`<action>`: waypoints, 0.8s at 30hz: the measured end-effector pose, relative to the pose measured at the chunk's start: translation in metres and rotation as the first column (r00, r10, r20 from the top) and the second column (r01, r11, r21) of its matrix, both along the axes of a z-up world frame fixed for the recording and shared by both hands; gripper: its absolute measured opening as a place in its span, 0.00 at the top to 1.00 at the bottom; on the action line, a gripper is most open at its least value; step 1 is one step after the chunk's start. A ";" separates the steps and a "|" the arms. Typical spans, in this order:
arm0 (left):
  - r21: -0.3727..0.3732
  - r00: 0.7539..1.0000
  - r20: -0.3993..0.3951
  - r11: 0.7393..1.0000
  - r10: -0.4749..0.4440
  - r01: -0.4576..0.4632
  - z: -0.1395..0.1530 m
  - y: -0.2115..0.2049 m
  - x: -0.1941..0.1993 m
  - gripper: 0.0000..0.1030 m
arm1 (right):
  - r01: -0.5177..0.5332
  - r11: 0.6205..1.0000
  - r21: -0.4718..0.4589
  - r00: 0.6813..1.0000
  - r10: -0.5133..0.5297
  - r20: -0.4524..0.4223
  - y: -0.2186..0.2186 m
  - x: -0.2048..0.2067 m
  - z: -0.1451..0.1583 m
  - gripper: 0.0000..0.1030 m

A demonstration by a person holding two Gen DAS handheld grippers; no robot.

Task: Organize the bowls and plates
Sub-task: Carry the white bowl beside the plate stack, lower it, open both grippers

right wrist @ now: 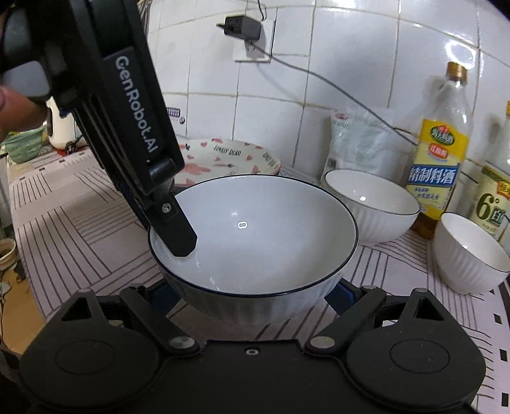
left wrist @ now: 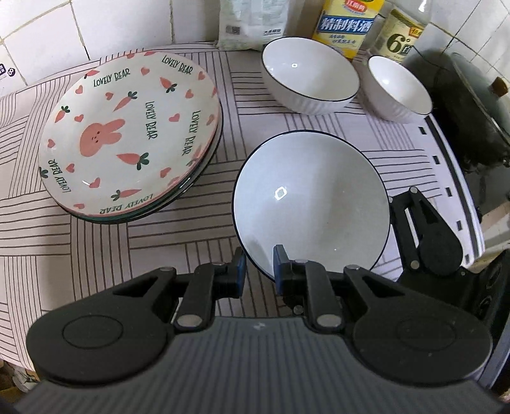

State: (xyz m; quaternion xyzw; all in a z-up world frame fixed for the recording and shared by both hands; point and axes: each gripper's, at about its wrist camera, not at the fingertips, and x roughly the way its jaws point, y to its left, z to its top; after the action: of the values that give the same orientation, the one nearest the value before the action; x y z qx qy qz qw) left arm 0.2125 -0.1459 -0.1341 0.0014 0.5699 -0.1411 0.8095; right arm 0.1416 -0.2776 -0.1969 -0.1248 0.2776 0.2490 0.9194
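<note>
**Both grippers at the large bowl, labels readable behind**

I have the left gripper (left wrist: 258, 269) set astride the near rim of the large white bowl (left wrist: 310, 203), one blue pad inside the wall and one outside; a gap shows between pad and rim, so I cannot tell whether it is actually pinching. The right gripper (right wrist: 251, 294) is spread wide with the bowl's lower body between its fingers; contact there is hidden.

Readable writing: "LOVELY BEAR" repeated around the bunny-and-carrot plate (left wrist: 127, 133), which tops a stack at 10 o'clock from the bowl. The yellow-labelled bottle (left wrist: 349, 25) reads "精制料酒", and its neighbour (left wrist: 401, 38) shows a big "6°". Only the right wrist view shows "GenRobot.AI" on the left gripper's body (right wrist: 137, 108), plus a wall socket with a black adapter (right wrist: 244, 27) and a green basket (right wrist: 24, 148) at 9 o'clock.

A medium white bowl (left wrist: 310, 74) and a small white bowl (left wrist: 398, 89) stand at 12 and 1 o'clock on the striped counter cover (left wrist: 95, 251). Only the left wrist view shows the dark wok (left wrist: 471, 105) at 2 o'clock.
</note>
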 end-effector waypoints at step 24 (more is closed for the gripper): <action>0.092 1.000 -0.008 0.995 -0.030 0.030 0.031 -0.006 -0.009 0.57 | 0.144 0.989 0.037 0.951 -0.128 -0.281 -0.037 -0.023 0.048 0.09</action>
State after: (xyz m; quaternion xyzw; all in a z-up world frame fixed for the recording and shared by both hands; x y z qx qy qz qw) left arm 0.2034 -0.1515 -0.1035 0.0469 0.5782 -0.1269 0.8046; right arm 0.1184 -0.3150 -0.1486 -0.0431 0.4044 0.2079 0.8896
